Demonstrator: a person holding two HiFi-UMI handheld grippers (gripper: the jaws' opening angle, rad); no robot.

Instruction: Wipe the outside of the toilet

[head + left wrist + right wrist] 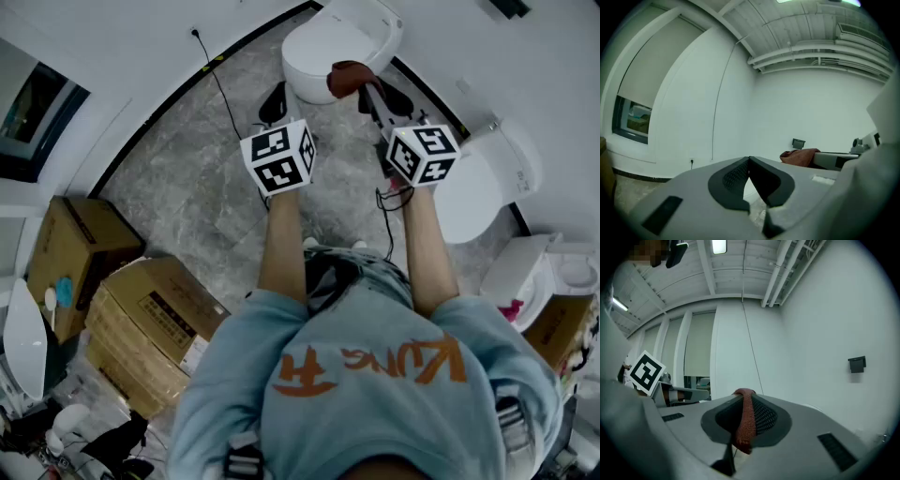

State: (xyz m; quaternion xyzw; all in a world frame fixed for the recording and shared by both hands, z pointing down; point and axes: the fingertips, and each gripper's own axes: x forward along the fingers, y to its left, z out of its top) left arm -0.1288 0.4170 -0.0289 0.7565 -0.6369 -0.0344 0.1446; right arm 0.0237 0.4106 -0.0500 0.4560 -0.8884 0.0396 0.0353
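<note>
Stood over the white toilet [328,47] at the top centre of the head view, both forearms stretched out toward it; held the left tool [273,103] just left of the bowl's near edge, above the grey stone floor [178,187]; held the right tool [367,92] at the bowl's near right edge, clenched on a reddish-brown cloth [347,77]; cloth bunched at the outer rim of the bowl, touching it or just clear of it, not to be told from there.

In the left gripper view, left tool clenched tip to tip on nothing, with only a thin gap lower down between the dark pads [729,180]; pointed at a white wall [811,108], with the cloth and the right tool in the right middle of the frame.

In the right gripper view, pinched a narrow fold of the cloth between the jaws, draped over the tips at centre and hanging down toward the lower centre; showed the left tool's marker cube [645,372] at middle left.

Elsewhere in the head view: a thin black cable [223,94] across the floor at upper left; a second toilet [487,183] at the right edge; cardboard boxes [141,319] stacked at lower left.
</note>
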